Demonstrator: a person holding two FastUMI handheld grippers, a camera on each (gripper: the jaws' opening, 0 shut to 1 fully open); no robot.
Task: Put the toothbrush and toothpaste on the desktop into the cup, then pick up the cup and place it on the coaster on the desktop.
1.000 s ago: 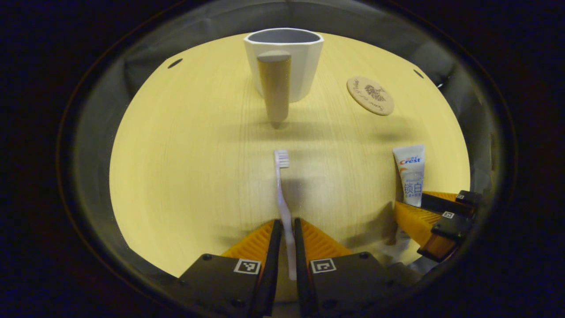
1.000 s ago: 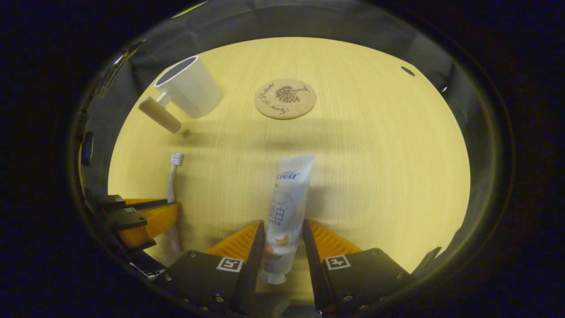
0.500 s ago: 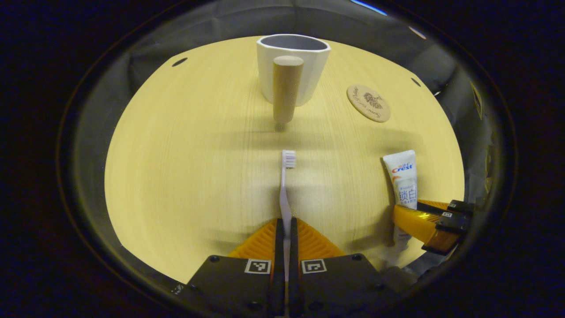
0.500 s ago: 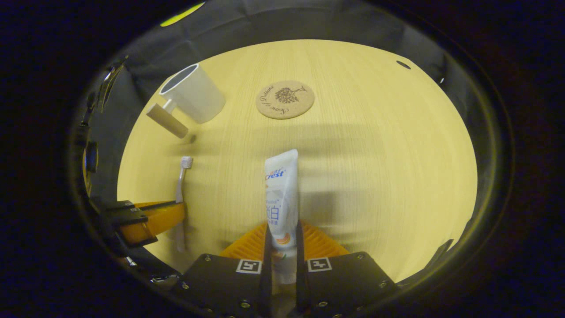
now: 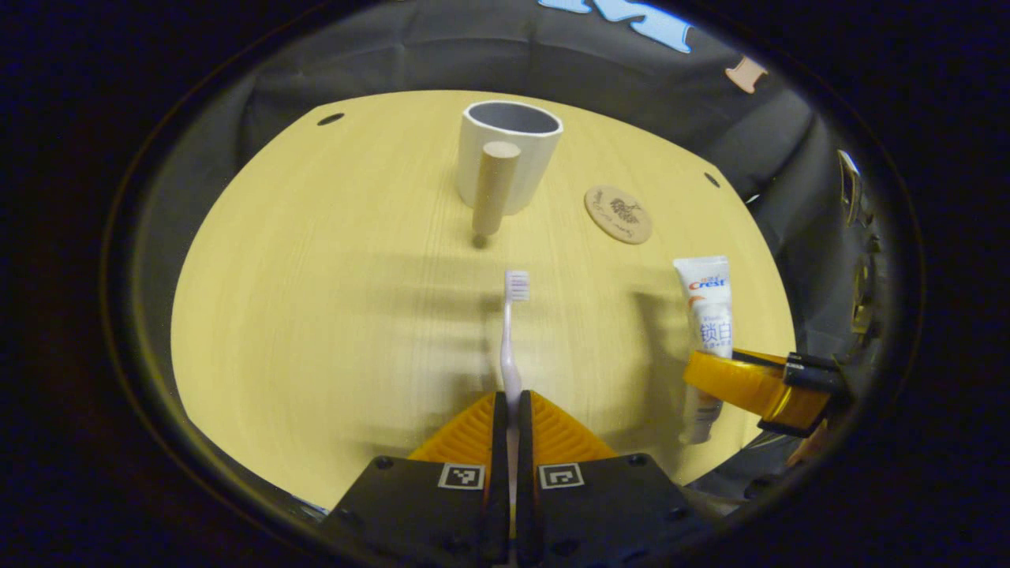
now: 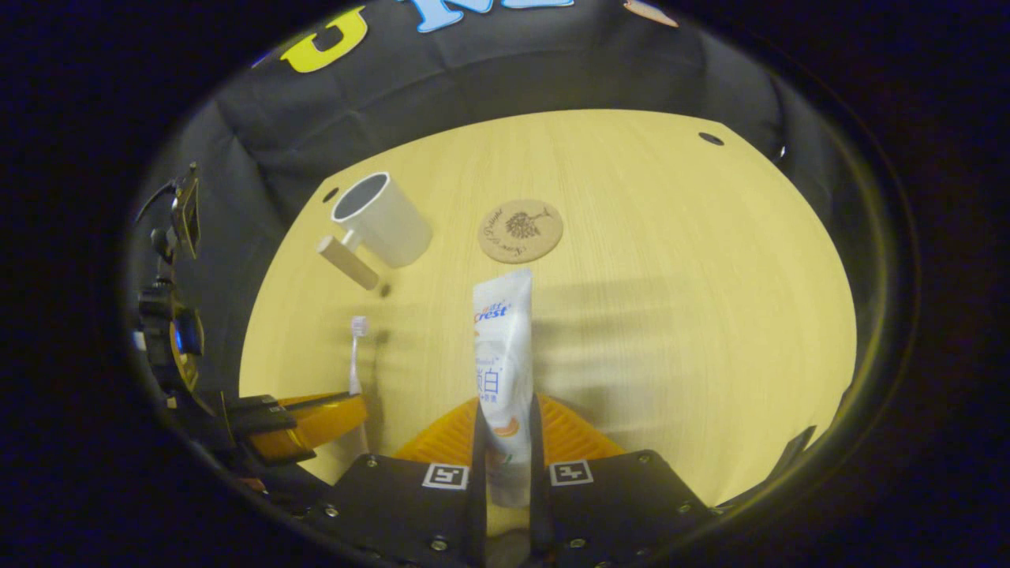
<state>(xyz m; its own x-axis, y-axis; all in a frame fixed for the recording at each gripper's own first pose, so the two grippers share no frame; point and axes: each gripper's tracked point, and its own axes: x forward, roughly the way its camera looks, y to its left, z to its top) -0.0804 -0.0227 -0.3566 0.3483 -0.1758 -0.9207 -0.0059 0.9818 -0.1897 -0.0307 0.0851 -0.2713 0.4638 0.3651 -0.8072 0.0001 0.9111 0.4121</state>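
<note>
Wooden desktop; left hand-held gripper clamps toothbrush, right hand-held gripper clamps toothpaste.

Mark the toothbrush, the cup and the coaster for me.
toothbrush (image 5: 517, 285), left gripper view, on the bristle head.
cup (image 5: 527, 170), left gripper view, on the outer wall.
coaster (image 6: 520, 230), right gripper view, on its printed top face.

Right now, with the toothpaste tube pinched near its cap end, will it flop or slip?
Probably not: the toothpaste tube stands straight out of the right gripper, so it looks fairly stiff. Its glossy skin may slip, and squeezing could dent it.
</note>
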